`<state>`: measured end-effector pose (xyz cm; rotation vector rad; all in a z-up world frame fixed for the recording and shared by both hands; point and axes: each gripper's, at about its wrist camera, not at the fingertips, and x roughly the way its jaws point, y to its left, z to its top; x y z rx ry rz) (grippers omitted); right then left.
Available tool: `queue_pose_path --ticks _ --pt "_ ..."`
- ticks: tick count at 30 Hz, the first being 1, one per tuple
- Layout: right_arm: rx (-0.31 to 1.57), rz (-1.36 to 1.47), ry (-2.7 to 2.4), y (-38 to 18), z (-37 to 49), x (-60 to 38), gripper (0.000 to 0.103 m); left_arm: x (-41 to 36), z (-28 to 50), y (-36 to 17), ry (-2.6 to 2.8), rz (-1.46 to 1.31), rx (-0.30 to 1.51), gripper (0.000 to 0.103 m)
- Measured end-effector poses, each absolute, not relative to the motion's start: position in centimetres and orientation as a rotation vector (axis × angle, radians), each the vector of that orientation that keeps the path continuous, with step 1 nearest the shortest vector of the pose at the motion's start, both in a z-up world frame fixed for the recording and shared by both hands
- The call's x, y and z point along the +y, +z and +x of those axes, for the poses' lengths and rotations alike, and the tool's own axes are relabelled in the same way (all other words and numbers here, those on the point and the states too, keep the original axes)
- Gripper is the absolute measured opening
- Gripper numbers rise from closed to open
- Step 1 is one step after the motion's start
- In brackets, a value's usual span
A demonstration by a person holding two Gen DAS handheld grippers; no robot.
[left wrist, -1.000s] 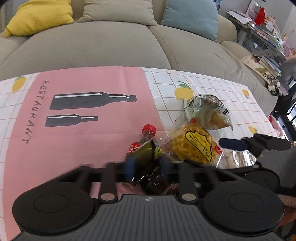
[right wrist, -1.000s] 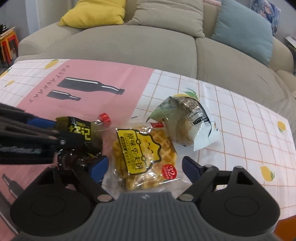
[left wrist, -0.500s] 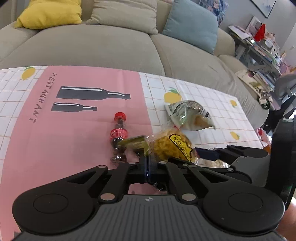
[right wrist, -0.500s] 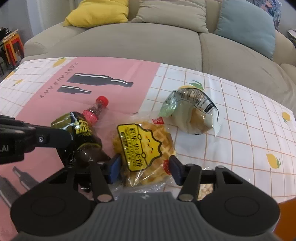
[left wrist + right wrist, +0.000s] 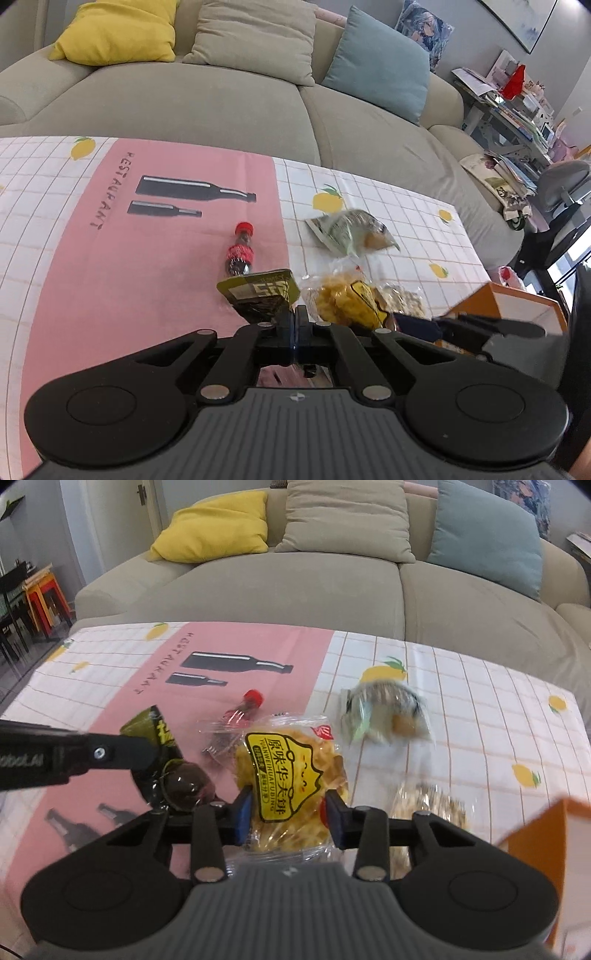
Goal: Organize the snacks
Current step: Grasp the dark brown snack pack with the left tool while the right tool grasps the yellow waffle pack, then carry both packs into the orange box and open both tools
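Observation:
My left gripper (image 5: 295, 326) is shut on a dark green snack packet (image 5: 260, 295) and holds it above the table; the packet also shows in the right wrist view (image 5: 159, 753). My right gripper (image 5: 290, 814) is shut on a clear bag of yellow waffle biscuits (image 5: 291, 771), lifted off the cloth; the bag shows in the left wrist view (image 5: 341, 302). A small cola bottle (image 5: 241, 249) with a red cap lies on the pink cloth. A green-white snack bag (image 5: 388, 712) lies further back. A clear bag of pale snacks (image 5: 430, 805) lies to the right.
An orange box (image 5: 535, 845) stands at the table's right front edge, also in the left wrist view (image 5: 513, 302). The table carries a pink and white checked cloth (image 5: 110, 266). A beige sofa (image 5: 295, 583) with cushions runs behind it.
Both grippers have risen and drawn back with their packets. The right gripper closed on the waffle bag and lifted it. The cola bottle stayed on the cloth.

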<state>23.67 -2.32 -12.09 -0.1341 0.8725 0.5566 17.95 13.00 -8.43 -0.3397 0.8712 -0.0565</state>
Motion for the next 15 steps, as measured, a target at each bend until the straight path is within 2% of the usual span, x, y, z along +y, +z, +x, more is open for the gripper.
queue_pose_path --ticks 15 --pt "0.841 0.032 0.467 -9.1 12.7 -8.6 0.037 7.4 11.3 -5.8 -0.092 -0.298 0.898 0.0"
